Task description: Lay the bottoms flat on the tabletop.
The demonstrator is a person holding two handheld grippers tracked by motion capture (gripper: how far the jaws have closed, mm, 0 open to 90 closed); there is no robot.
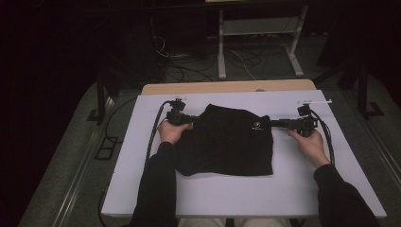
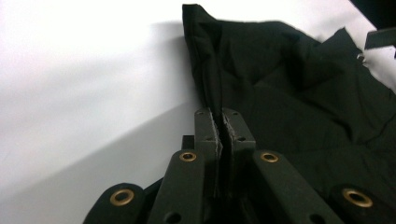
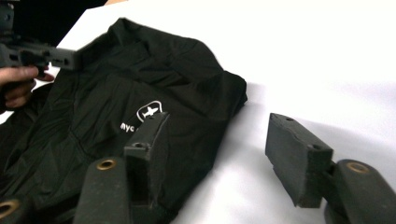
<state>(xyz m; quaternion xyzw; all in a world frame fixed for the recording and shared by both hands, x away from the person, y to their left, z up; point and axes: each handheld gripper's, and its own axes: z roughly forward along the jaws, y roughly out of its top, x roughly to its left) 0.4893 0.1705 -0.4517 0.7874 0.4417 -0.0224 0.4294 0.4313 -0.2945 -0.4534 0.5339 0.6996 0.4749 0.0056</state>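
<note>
L gripper is already clamped on the black garment's left edge mid-table, R gripper spread at its right edge w/ nothing pinched yet, so lifting/folding looks still to come.

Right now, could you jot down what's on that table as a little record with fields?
Surface: white table
Item: black garment, folded, small white logo near its right edge
Left gripper: jaws closed on the garment's left edge, fabric pinched between the pads
Right gripper: jaws apart, one above the garment's right edge, the other over bare table, nothing gripped
Hands: one on each gripper, at either side of the garment
Background: dark floor with cables and a metal frame
</note>
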